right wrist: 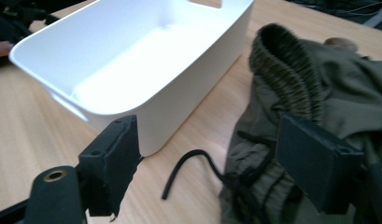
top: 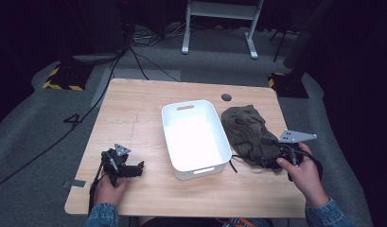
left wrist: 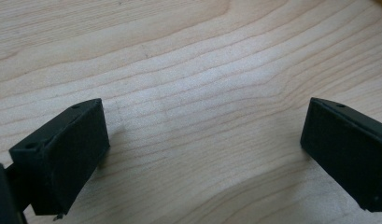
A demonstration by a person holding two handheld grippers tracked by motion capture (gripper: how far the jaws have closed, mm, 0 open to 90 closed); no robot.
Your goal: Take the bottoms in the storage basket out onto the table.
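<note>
The olive garment (top: 244,133) lies crumpled on the table (top: 134,118), just right of the white bin (top: 195,140) and near touching its right wall, its long axis running from the far edge of the table toward the person, roughly parallel to the bin's long side. The right gripper (top: 275,158) sits at the garment's near right end, so it is plainly the nearer one; in the right gripper view its jaws stand apart with nothing pinched, the right jaw over the cloth (right wrist: 319,93) and the left jaw over bare wood by the bin's corner (right wrist: 146,74). A black drawstring (right wrist: 188,170) trails out of the cloth onto the table between the jaws. The ribbed waistband (right wrist: 282,65) rises straight ahead of that gripper, a little to the right of its centre line. From this stance the likely move is a short push forward and slightly right to bring cloth between the pads, then a carry leftward over the bin's wall. The left gripper (top: 134,169) rests well apart on the other side of the bin, its jaws wide open over bare wood (left wrist: 202,93), too far off to help unless the bin needs steadying
</note>
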